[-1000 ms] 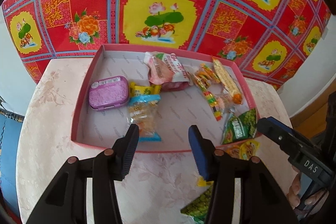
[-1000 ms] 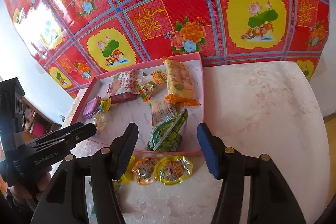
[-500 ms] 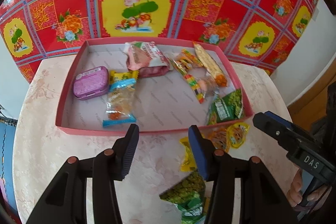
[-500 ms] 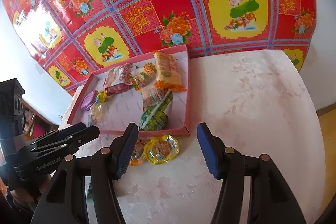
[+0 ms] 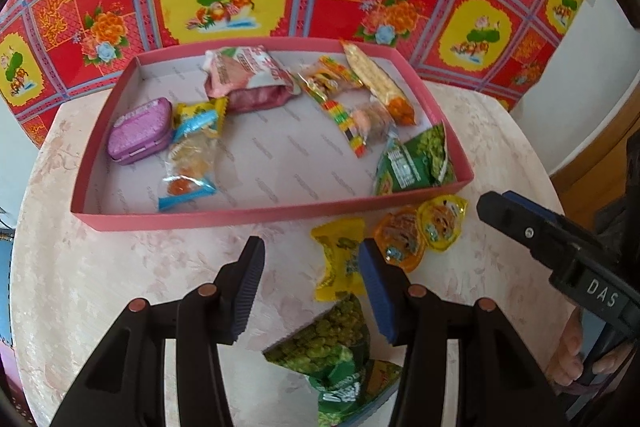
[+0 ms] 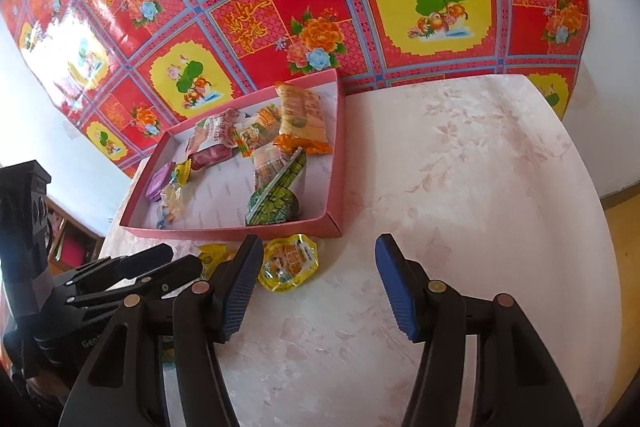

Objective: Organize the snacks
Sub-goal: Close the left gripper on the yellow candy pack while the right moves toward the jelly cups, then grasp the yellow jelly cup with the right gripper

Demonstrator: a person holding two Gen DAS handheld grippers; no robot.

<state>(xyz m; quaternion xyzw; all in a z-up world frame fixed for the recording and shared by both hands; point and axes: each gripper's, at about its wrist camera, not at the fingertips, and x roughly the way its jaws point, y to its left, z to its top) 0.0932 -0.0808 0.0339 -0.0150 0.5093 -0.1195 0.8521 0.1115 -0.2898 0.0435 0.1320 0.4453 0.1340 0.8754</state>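
**Snacks Part In, Part Out of the Pink Box**

On the pale round table (image 5: pixel 120 267) sat a shallow pink box (image 5: pixel 192 217), holding most of the snacks. Both claws hovered above the tabletop, jaws parted and empty: the left gripper (image 5: pixel 310 267) and the right gripper (image 6: pixel 316 263). Outside the box, near its front wall, lay a green pea packet (image 5: pixel 340 343), a yellow candy (image 5: pixel 340 259) and two jelly cups (image 5: pixel 420 231).
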